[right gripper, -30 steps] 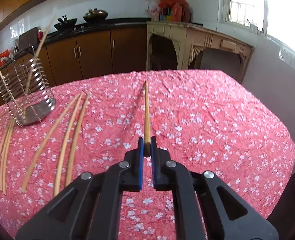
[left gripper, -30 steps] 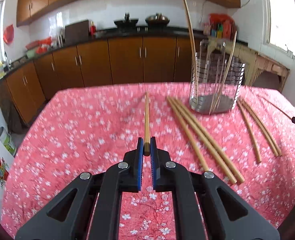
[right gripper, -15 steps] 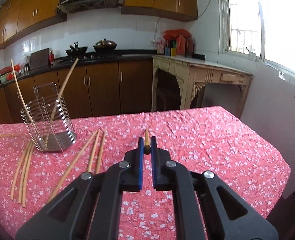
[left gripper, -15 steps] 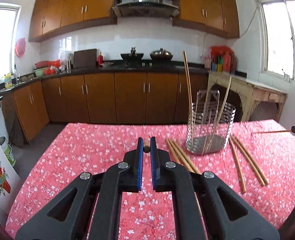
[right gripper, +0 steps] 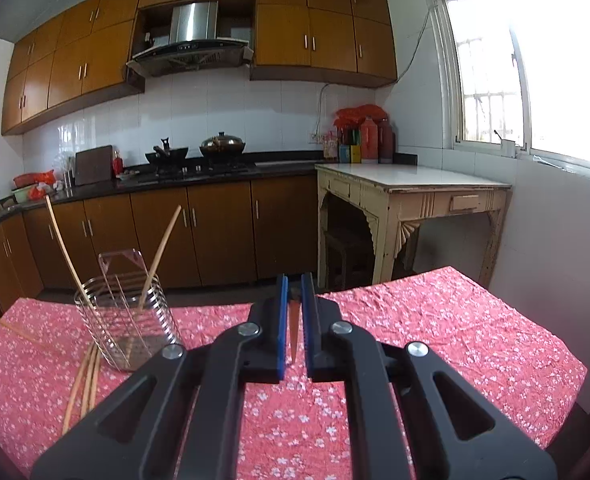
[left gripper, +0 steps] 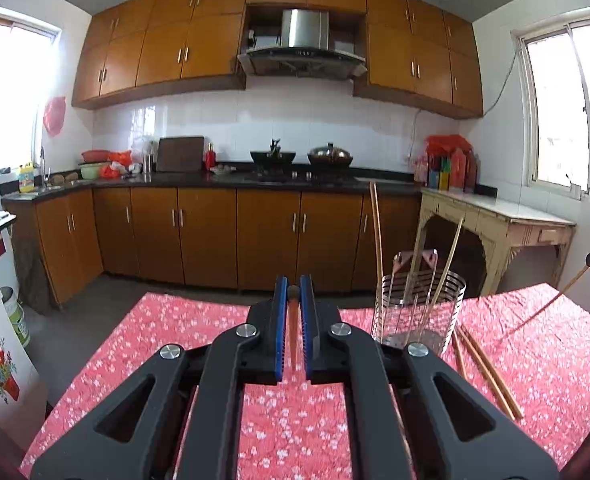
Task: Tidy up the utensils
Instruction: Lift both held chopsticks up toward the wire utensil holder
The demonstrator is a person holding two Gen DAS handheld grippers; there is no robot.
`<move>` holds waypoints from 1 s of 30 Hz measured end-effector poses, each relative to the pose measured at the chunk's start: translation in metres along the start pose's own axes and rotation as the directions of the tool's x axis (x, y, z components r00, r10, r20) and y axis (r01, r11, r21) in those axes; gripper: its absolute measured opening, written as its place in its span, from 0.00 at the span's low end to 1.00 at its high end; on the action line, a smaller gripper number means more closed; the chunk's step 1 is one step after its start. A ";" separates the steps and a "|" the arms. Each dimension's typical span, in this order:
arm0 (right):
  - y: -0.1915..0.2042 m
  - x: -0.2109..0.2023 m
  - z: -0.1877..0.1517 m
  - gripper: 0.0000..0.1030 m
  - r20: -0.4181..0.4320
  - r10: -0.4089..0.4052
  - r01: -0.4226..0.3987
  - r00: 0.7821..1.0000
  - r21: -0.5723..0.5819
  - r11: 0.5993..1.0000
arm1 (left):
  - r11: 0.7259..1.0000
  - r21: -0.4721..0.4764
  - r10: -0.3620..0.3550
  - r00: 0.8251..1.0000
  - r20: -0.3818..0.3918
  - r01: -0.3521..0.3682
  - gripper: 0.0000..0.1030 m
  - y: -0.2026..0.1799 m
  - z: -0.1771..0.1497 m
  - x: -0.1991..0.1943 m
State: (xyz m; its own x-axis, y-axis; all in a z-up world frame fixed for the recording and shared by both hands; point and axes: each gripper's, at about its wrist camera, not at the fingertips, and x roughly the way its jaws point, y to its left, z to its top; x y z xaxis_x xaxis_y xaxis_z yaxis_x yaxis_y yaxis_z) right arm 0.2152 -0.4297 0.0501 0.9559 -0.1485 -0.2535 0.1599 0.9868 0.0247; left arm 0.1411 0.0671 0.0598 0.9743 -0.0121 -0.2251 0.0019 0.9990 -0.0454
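My left gripper (left gripper: 293,294) is shut on a bamboo chopstick (left gripper: 293,332) that now hangs back between the jaws, raised above the table. My right gripper (right gripper: 294,294) is shut on another chopstick (right gripper: 294,334) the same way. A wire utensil holder (left gripper: 417,308) with two chopsticks standing in it is right of my left gripper; it shows in the right wrist view (right gripper: 125,318) to the left. Loose chopsticks (left gripper: 483,368) lie beside it on the cloth, also in the right wrist view (right gripper: 85,380). The right-held chopstick (left gripper: 551,306) shows at the far right.
The table has a red flowered cloth (left gripper: 143,344) and its far edge is near. Beyond are wooden kitchen cabinets (left gripper: 215,232), a stove with pots (left gripper: 299,158), and a cream side table (right gripper: 411,196) under the window.
Both grippers lifted and tilted up with their chopsticks. The chopsticks, first pointing forward over the cloth, now point back toward the cameras, and the kitchen wall fills the views.
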 end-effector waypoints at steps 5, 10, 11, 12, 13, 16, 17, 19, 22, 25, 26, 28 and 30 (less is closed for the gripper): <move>-0.001 -0.005 0.013 0.07 0.026 0.019 -0.020 0.999 0.020 1.000 | 1.000 0.005 0.003 0.999 0.036 -0.003 0.06 -0.004 0.010 -0.004; -0.002 -0.008 0.019 0.07 0.035 0.036 -0.037 0.999 0.040 0.999 | 1.000 0.007 0.002 0.998 0.057 -0.003 0.06 -0.005 0.014 -0.008; -0.001 -0.009 0.021 0.07 0.036 0.039 -0.040 0.999 0.042 0.998 | 1.000 0.008 0.002 0.998 0.062 -0.003 0.07 -0.005 0.015 -0.009; -0.002 -0.010 0.023 0.07 0.037 0.043 -0.044 0.998 0.044 0.998 | 1.000 0.008 0.004 0.998 0.065 -0.004 0.07 -0.005 0.016 -0.009; -0.001 -0.010 0.024 0.07 0.038 0.045 -0.047 0.998 0.046 0.998 | 1.000 0.009 0.006 0.998 0.070 -0.006 0.06 -0.005 0.017 -0.009; -0.002 -0.010 0.028 0.07 0.036 0.057 -0.059 0.998 0.055 0.997 | 1.000 0.010 0.005 0.997 0.075 -0.006 0.07 -0.005 0.019 -0.010; -0.002 -0.011 0.029 0.07 0.036 0.060 -0.062 0.998 0.057 0.996 | 1.000 0.009 0.005 0.997 0.075 -0.006 0.06 -0.005 0.019 -0.010; -0.001 -0.012 0.030 0.07 0.035 0.070 -0.072 0.997 0.058 0.996 | 1.000 0.007 0.003 0.997 0.078 -0.004 0.06 -0.005 0.019 -0.011; 0.000 -0.014 0.030 0.07 0.034 0.082 -0.083 0.996 0.057 0.995 | 1.000 0.006 -0.003 0.997 0.079 0.002 0.07 -0.004 0.019 -0.012; 0.002 -0.016 0.031 0.07 0.032 0.093 -0.095 0.995 0.057 0.994 | 1.000 0.003 -0.009 0.997 0.079 0.008 0.07 -0.005 0.020 -0.011; 0.003 -0.017 0.031 0.07 0.034 0.096 -0.098 0.995 0.055 0.994 | 1.000 0.000 -0.011 0.997 0.080 0.011 0.06 -0.005 0.020 -0.011; 0.004 -0.019 0.034 0.07 0.037 0.105 -0.107 0.994 0.054 0.993 | 1.000 -0.006 -0.018 0.997 0.081 0.019 0.06 -0.005 0.022 -0.012; 0.005 -0.022 0.038 0.07 0.040 0.121 -0.123 0.992 0.058 0.991 | 1.000 -0.014 -0.027 0.996 0.084 0.028 0.06 -0.006 0.026 -0.013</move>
State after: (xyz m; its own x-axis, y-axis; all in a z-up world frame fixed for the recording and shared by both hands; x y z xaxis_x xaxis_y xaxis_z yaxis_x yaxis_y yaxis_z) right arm 0.2045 -0.4237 0.0922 0.9773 -0.0306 -0.2096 0.0551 0.9922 0.1122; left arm 0.1345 0.0628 0.0884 0.9893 -0.0351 -0.1415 0.0261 0.9975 -0.0652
